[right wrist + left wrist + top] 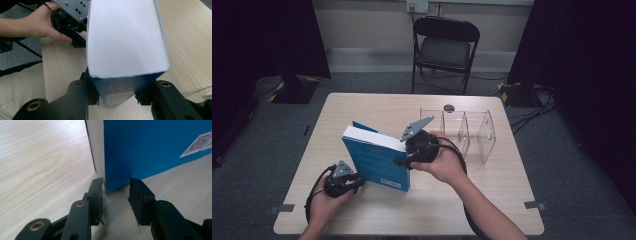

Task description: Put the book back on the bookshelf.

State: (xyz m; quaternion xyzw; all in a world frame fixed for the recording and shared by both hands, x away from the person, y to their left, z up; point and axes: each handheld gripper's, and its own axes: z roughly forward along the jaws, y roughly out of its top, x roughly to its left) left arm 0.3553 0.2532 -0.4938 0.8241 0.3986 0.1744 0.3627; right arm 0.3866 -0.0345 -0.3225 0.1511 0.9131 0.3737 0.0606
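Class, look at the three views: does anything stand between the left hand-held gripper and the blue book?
Nothing visible does. The left hand-held gripper sits at the lower corner of the blue book, its jaws on either side of that corner with bare wooden table around. The right hand-held gripper clamps the book's spine end.

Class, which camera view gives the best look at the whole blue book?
The high view: the blue book stands whole on the table. The left gripper view catches just a lower corner; the right gripper view, mainly its white page edge.
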